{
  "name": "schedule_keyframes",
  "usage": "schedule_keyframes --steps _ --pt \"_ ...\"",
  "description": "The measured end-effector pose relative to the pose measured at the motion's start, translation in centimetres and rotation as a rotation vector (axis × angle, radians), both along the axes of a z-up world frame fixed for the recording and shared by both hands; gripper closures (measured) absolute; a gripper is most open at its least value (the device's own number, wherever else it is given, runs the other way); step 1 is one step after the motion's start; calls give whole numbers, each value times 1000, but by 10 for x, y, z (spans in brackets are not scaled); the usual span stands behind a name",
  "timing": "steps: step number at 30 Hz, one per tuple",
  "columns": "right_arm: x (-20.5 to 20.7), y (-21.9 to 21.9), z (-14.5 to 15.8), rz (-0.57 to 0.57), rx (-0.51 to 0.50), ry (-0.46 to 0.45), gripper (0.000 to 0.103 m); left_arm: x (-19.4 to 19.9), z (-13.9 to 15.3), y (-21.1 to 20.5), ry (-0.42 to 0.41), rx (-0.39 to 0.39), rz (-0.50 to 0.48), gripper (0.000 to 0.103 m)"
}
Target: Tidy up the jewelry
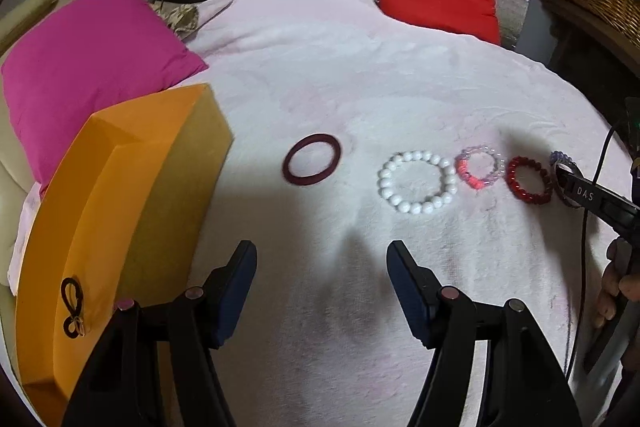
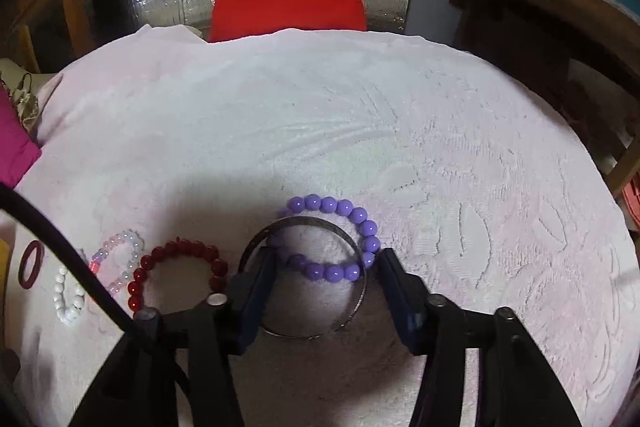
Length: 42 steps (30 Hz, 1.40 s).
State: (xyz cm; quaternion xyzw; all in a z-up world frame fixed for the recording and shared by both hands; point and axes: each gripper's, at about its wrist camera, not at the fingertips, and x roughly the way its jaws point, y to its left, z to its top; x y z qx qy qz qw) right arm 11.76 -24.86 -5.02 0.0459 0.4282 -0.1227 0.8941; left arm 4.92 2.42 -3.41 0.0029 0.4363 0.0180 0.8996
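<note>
Two hand-held grippers, both apart: right hand-held gripper point(image 2: 326, 263) straddling purple bead bracelet point(image 2: 332, 241) and metal bangle point(image 2: 280, 329); left hand-held gripper point(image 1: 322, 261) over white blanket point(image 1: 340, 87)

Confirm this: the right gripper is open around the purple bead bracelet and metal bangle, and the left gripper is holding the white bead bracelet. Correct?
Not quite. The left gripper is open and holds nothing; the white bead bracelet lies on the towel ahead of it, as the left wrist view shows. The rest stands.

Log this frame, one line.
left gripper: open, idle | right gripper: open, around purple bracelet and metal bangle | orange box: shut
</note>
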Motion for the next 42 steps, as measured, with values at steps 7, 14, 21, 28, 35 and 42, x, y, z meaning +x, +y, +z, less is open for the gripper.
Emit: schedule_keyframes --steps 7,14,21,28,35,42 --pt "-6 -21 2 54 77 -5 76 -1 0 -13 -1 6 -17 35" --pt "-16 -52 2 120 181 -24 86 0 0 -32 0 11 -51 35" --pt "-30 -70 4 173 176 25 88 2 1 -54 -3 7 -96 35" --pt "-51 -91 6 225 263 42 87 3 1 -71 -9 16 -128 35" --pt "-55 -86 11 218 321 22 34 3 0 -78 -10 14 -132 35" --pt "-48 -42 0 243 87 51 34 14 -1 -62 -2 -45 -131 35"
